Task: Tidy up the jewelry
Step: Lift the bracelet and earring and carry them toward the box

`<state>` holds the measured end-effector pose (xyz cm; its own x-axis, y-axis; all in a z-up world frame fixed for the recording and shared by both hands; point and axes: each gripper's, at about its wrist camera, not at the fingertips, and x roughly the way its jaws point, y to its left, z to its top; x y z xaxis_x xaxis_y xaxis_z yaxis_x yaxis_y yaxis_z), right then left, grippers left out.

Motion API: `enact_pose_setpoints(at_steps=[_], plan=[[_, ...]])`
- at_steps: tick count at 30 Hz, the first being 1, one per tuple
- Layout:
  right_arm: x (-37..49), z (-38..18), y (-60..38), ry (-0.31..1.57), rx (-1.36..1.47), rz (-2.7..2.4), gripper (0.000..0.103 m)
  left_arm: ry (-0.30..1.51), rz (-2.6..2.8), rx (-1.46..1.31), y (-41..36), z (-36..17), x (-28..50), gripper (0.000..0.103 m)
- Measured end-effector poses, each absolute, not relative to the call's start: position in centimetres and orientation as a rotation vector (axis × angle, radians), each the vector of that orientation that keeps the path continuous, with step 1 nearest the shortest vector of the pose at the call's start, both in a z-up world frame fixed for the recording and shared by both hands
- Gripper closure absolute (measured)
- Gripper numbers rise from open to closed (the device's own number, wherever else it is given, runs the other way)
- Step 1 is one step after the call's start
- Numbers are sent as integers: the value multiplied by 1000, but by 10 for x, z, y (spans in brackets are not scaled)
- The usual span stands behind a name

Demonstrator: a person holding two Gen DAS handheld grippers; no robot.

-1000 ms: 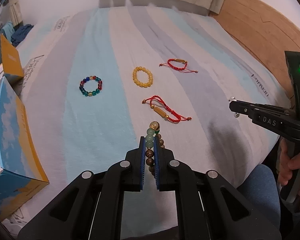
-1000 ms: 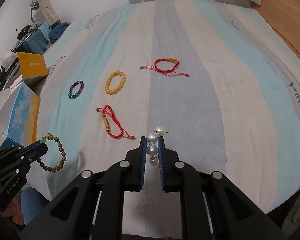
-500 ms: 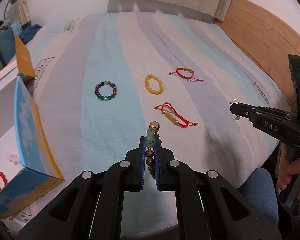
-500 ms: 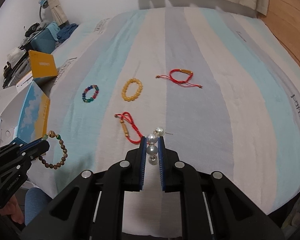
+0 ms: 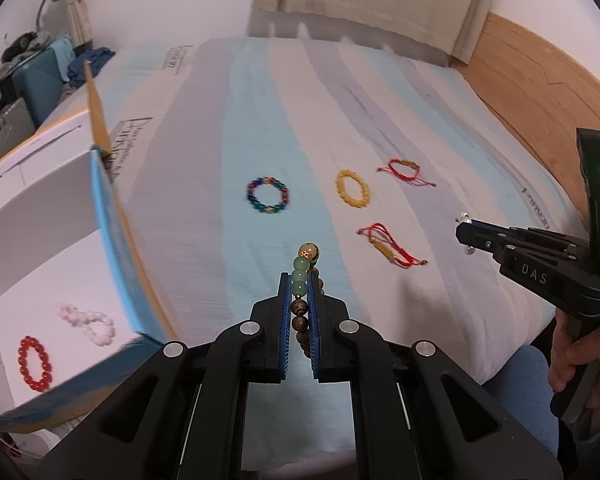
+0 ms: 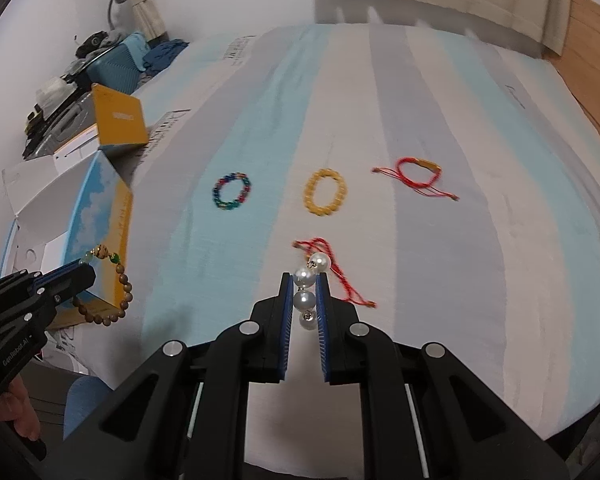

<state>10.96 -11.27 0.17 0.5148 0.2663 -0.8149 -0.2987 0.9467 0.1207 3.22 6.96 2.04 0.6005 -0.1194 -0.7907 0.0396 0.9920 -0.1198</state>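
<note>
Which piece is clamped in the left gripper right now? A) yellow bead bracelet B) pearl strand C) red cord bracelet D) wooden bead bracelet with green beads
D: the left gripper is shut on the wooden bead bracelet, green beads and a gold one sticking out past the fingertips; the yellow bead bracelet lies on the bed.

Left tool (image 5: 299, 280) has swung toward the box (image 5: 112, 216) — its inside now visible.

A bed (image 6: 480, 264) covered by a sheet striped in pale blue, grey and white. Lying on it: a multicoloured bead bracelet (image 6: 232, 191), a yellow bead bracelet (image 6: 325, 191), and two red cord bracelets, one farther (image 6: 418, 174), one nearer (image 5: 388, 246).
</note>
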Motion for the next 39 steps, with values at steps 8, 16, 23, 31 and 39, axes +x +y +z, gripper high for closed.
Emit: enact_pose_setpoints(at_steps=[8,16,23,31,39], plan=[[110,16,-77,950,-56,385,92,898,-59,-110,95,34,27,96],[108,34,-37,921,-83,439,92,867,-14,-123,125,54,18,96],[102,43,0,908,-113,488,92,859,37,-130,152,62,5,96],[92,51,43,896,-148,548,92,852,90,-153,186,65,-13,96],[80,56,93,887,-186,617,92,852,148,-186,225,66,-31,96]])
